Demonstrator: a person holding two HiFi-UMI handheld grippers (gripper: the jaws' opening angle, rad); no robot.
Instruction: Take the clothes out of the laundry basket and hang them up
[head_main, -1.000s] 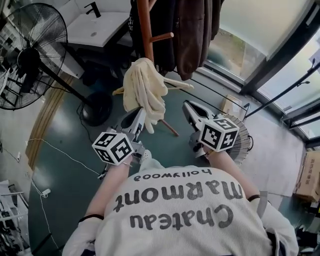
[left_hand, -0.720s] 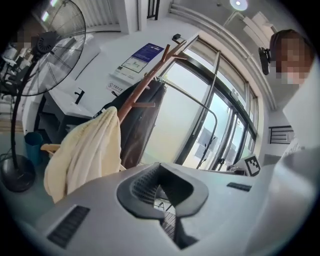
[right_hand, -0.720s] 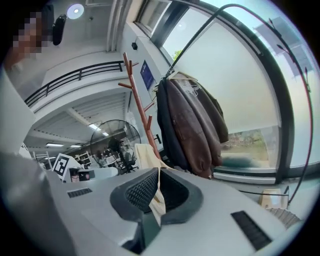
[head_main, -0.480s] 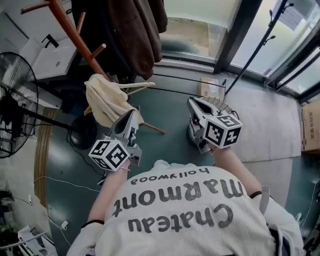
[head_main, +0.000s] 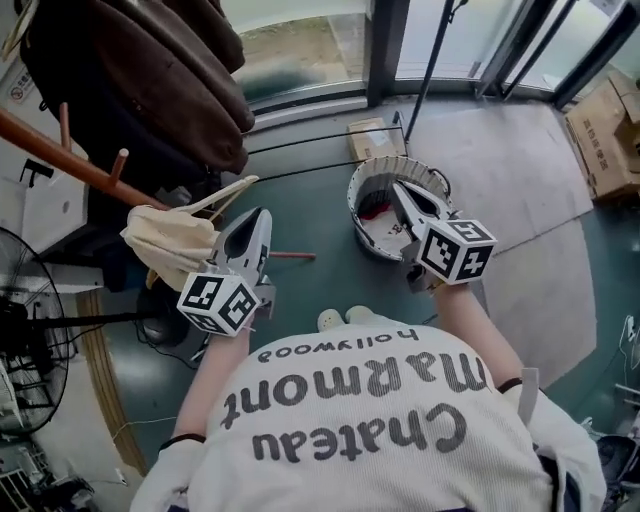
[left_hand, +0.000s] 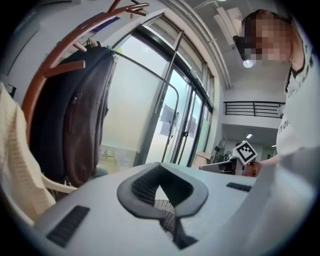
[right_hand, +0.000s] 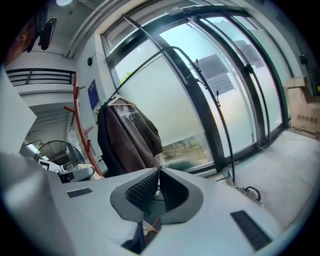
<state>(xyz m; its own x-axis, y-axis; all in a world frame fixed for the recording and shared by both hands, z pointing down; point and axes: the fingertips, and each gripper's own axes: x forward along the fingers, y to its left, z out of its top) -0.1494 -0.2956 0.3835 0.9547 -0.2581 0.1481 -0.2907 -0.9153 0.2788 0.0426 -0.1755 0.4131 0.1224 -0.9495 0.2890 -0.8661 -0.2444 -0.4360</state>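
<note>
– Left gripper (head_main: 261, 214), condition?
– Jaws together, nothing between them. The left gripper view shows the ribbed pads (left_hand: 145, 181) meeting at the tip. It is held out level over the green floor (head_main: 320, 290), just beside the cream garment (head_main: 165, 243).
– Right gripper (head_main: 397, 186)?
– Likewise closed and empty; its own view shows the pads touching. In the head view it sits over the laundry basket (head_main: 353, 205), tip above the near rim.
– Location of the basket?
– On the floor ahead of the person, near the glass wall (head_main: 300, 40), to the right of the coat rack (head_main: 60, 150). A red item (head_main: 373, 211) lies inside; too small to name.
– And the cream garment?
– Draped over a pale hanger (head_main: 228, 190) close against the rack's slanted wooden pole. Whether the hanger is hooked on cannot be told. In the left gripper view the garment fills the left edge.
– Anything else on the rack?
– A dark brown jacket (head_main: 170, 70) hangs higher up. A standing fan (head_main: 25, 340) is left of it, and cardboard boxes (head_main: 600, 130) sit far right.
</note>
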